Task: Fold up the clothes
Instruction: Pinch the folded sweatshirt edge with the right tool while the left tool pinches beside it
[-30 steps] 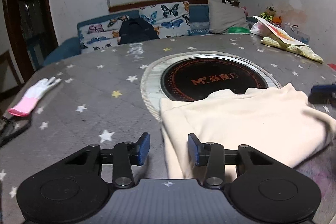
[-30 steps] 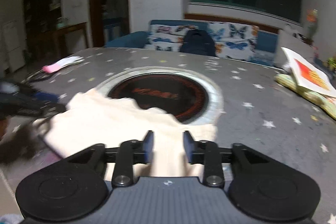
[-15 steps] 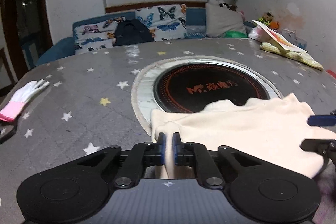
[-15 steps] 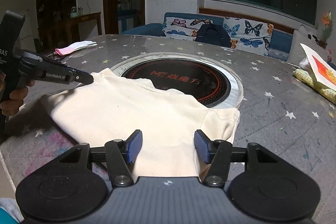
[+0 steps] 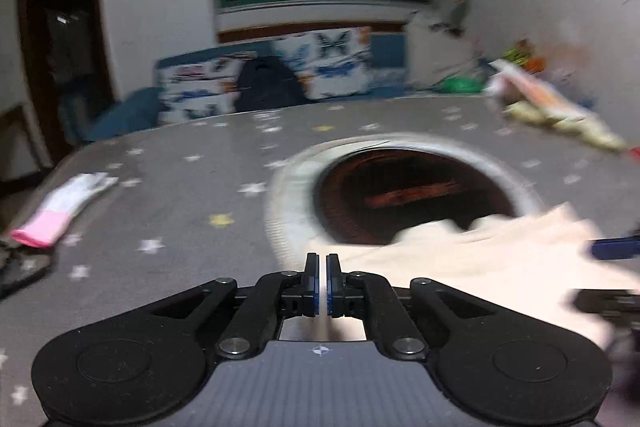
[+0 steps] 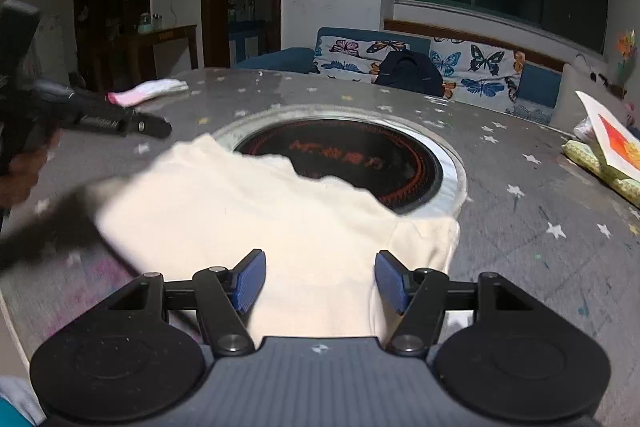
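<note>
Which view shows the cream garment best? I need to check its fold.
The right wrist view: the cream garment lies sharp and nearly whole on the table. The left wrist view shows it blurred, at the right edge.

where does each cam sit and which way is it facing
Left wrist: rides the left tongs, facing across the starry table; jaws shut at the cream garment edge.
Right wrist: rides the right tongs, jaws opening over the garment; a hand shows at left.
Shared: garment, round cooktop, butterfly sofa.
</note>
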